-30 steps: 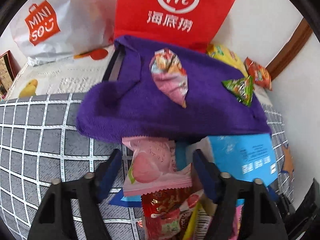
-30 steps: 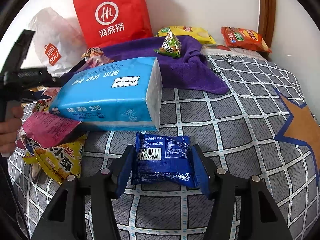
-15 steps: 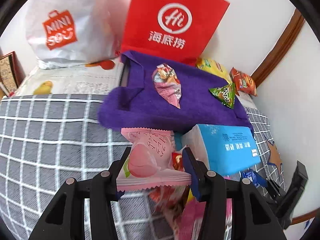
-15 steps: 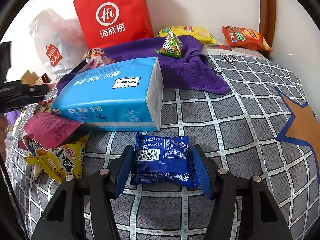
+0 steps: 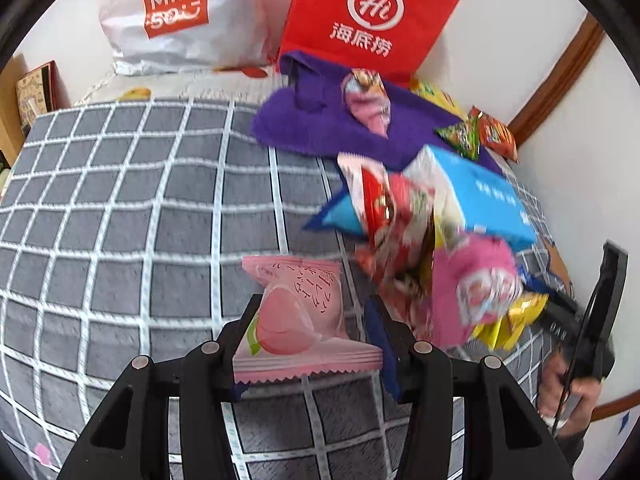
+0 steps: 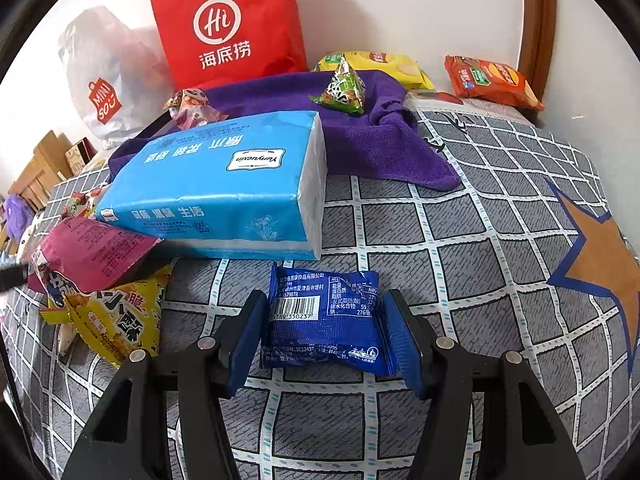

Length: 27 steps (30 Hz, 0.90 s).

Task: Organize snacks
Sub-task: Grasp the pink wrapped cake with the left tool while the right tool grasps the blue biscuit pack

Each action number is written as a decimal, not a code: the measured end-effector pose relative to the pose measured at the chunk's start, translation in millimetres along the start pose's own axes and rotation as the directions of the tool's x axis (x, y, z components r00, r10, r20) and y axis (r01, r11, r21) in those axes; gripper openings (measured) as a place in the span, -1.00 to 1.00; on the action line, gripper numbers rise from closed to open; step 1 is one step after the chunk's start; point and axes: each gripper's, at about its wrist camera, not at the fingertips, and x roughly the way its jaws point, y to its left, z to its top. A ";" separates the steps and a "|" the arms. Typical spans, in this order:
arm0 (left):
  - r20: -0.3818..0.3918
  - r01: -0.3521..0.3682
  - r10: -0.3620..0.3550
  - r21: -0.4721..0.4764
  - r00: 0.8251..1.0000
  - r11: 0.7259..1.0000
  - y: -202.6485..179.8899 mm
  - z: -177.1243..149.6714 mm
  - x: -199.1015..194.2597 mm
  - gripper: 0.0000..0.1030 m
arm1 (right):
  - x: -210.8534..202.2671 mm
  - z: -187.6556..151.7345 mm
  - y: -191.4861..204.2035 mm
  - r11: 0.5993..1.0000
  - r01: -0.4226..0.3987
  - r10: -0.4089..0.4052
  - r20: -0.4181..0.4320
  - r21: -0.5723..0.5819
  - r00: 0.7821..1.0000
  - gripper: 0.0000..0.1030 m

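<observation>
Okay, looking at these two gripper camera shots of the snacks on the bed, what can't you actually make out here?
- Left wrist view: the snack pile beside the blue tissue pack is motion-blurred; labels unreadable.
- Left wrist view: whether the left gripper truly pinches the pink packet; its right side shows a gap.
- Right wrist view: the blue packet hides its contact with the right gripper pads.
- Both views: the bags' contents.

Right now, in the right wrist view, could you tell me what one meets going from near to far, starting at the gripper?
right gripper → blue snack packet → blue tissue pack → purple towel → green triangular snack → yellow chip bag
</observation>
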 end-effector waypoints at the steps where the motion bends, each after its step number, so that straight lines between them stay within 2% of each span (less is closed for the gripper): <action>1: 0.000 -0.005 0.005 0.007 1.000 1.000 -0.1 -2.8 1.4 -0.06 | 0.1 0.0 0.9 1.000 0.005 -0.005 -0.001 -0.004 1.000 0.18; 4: 0.016 -0.013 0.012 0.033 1.000 0.999 0.2 -8.7 3.4 -0.07 | 0.3 -0.2 1.6 1.000 0.011 -0.011 -0.002 -0.009 1.000 0.18; 8: 0.031 -0.011 0.009 0.069 0.999 0.998 -1.0 -13.3 1.3 0.20 | 0.6 -0.1 1.4 1.000 0.013 -0.014 -0.004 -0.013 1.000 0.18; 10: 0.040 -0.029 0.026 0.088 0.999 0.996 -2.1 -14.8 1.6 0.21 | 0.9 0.0 1.3 1.000 0.014 -0.014 -0.004 -0.015 1.000 0.18; 18: 0.106 -0.162 0.141 0.217 0.984 0.963 -18.2 -30.4 3.7 0.19 | 0.7 0.1 0.3 1.000 0.006 -0.006 -0.004 -0.013 1.000 0.20; 20: 0.111 -0.159 0.138 0.218 0.984 0.963 -16.5 -31.0 0.8 -0.03 | 0.8 0.3 1.0 1.000 0.008 -0.008 -0.005 -0.015 1.000 0.21; 24: 0.112 -0.156 0.135 0.207 0.984 0.966 -12.5 -29.2 -0.1 -0.04 | 0.9 0.3 1.5 1.000 0.007 -0.007 -0.006 -0.018 1.000 0.23; 27: 0.114 -0.184 0.162 0.223 0.980 0.957 -17.7 -29.8 2.2 -0.04 | 0.9 0.3 1.6 1.000 0.006 -0.007 -0.006 -0.018 1.000 0.24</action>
